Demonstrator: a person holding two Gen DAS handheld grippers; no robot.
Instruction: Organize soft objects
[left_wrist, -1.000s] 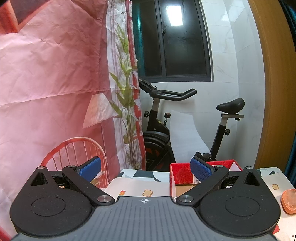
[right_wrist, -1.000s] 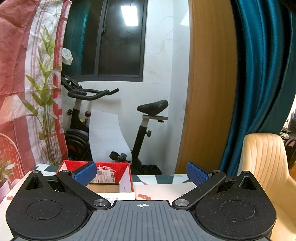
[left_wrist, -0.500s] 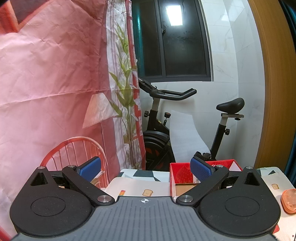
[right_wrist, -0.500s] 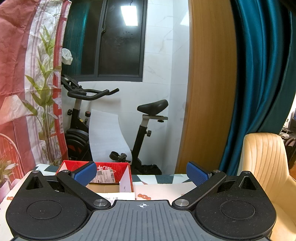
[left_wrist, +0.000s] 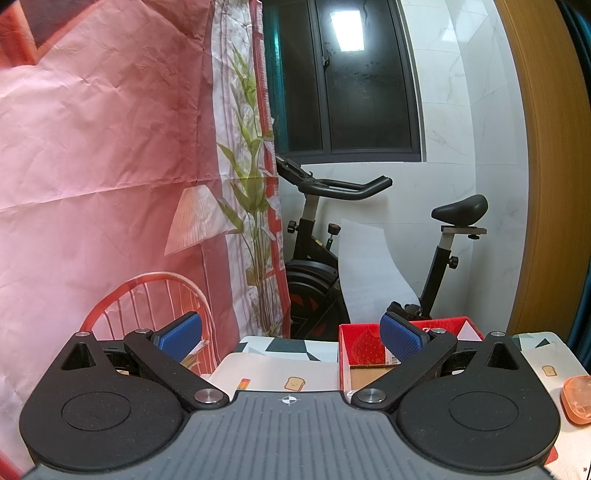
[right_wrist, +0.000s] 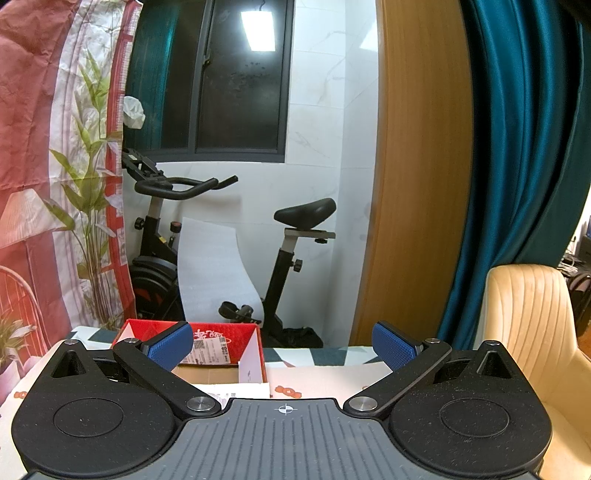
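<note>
Facing the red box (right_wrist: 218, 341), both tools (right_wrist: 282, 345) gape empty.

The orange thing (left_wrist: 577, 400) at the right edge of the left wrist view is chopped off by the frame, so can't tell what it is. The red box (right_wrist: 255, 345) has its floor mostly hidden behind the right gripper (right_wrist: 282, 345) body, and the label print inside is too small to read. The cream chair (right_wrist: 532, 325) runs off the lower right.
</note>
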